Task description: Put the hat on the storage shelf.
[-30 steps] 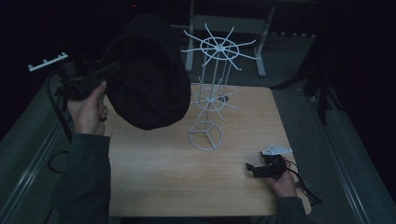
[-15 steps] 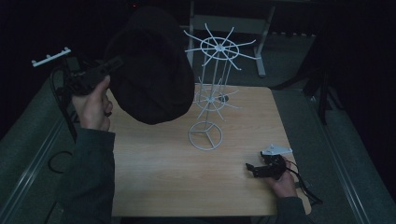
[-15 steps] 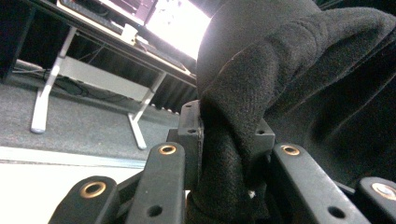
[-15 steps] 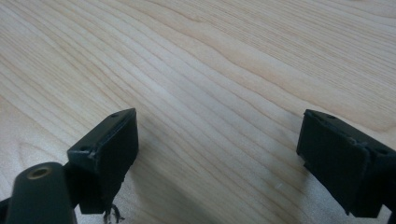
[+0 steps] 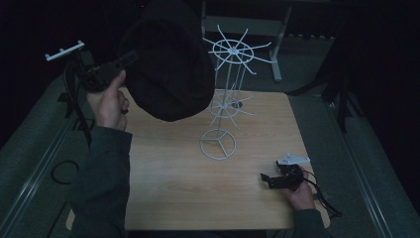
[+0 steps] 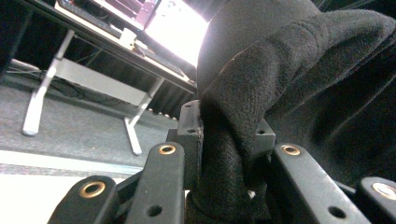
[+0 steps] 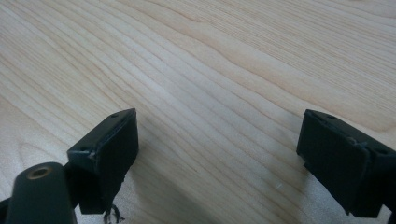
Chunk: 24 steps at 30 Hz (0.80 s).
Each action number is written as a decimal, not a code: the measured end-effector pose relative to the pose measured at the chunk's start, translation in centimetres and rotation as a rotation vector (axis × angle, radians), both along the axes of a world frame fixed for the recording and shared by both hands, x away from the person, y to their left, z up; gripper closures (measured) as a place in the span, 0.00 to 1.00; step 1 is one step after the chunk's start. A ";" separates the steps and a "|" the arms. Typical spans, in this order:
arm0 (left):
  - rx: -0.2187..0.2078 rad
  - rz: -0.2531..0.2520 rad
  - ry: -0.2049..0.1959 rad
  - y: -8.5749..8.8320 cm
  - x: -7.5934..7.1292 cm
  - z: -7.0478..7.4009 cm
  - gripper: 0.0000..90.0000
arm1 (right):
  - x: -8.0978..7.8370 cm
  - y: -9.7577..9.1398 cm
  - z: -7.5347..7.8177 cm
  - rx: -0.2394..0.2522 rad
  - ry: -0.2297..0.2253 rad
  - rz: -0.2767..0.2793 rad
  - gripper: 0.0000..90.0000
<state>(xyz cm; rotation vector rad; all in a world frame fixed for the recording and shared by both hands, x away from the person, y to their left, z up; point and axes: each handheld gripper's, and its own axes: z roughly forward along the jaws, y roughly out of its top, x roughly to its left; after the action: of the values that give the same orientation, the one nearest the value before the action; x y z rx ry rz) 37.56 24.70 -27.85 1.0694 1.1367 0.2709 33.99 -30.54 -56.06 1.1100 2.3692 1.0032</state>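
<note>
A large black fabric hat (image 5: 168, 64) hangs in the air over the table's far left, just left of a white wire rack (image 5: 225, 99) with spoked tiers and a ring base. My left gripper (image 5: 130, 57) is raised at the hat's left edge, shut on a fold of the hat. In the left gripper view the black fleece hat (image 6: 289, 84) is bunched and pinched between the jaws of my left gripper (image 6: 227, 140). My right gripper (image 5: 267, 179) rests low on the table near the front right, open. Bare wood lies between the fingers (image 7: 109, 149) of my right gripper (image 7: 219, 154).
The wooden table (image 5: 168, 193) has bare room in front of the rack's base. A grey floor and metal table legs (image 5: 277, 44) lie beyond the far edge. A cable (image 5: 322, 198) trails from the right gripper toward the table's front right corner.
The left gripper has carried the hat up and to the right, closer to the top of the wire rack. The right gripper has stayed put.
</note>
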 end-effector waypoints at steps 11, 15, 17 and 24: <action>-0.043 0.038 0.037 -1.5 1.5 -0.9 0.83 | 0.0 0.0 0.0 0.001 0.001 0.002 0.14; -0.039 0.050 0.066 -2.1 2.2 -1.5 0.82 | 0.0 0.0 0.0 0.000 0.000 0.002 0.14; -0.020 0.061 0.080 -2.3 2.4 -1.7 0.82 | 0.0 0.0 0.0 -0.001 0.000 0.003 0.14; 0.030 0.083 0.132 -2.5 3.1 -2.8 0.83 | 0.0 0.0 0.0 0.000 -0.001 0.003 0.14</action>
<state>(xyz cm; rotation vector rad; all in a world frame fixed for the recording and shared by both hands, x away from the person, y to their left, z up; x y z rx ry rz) 40.61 22.17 -30.68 1.0805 1.3010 0.2866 34.00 -30.57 -56.06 1.1061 2.3700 1.0048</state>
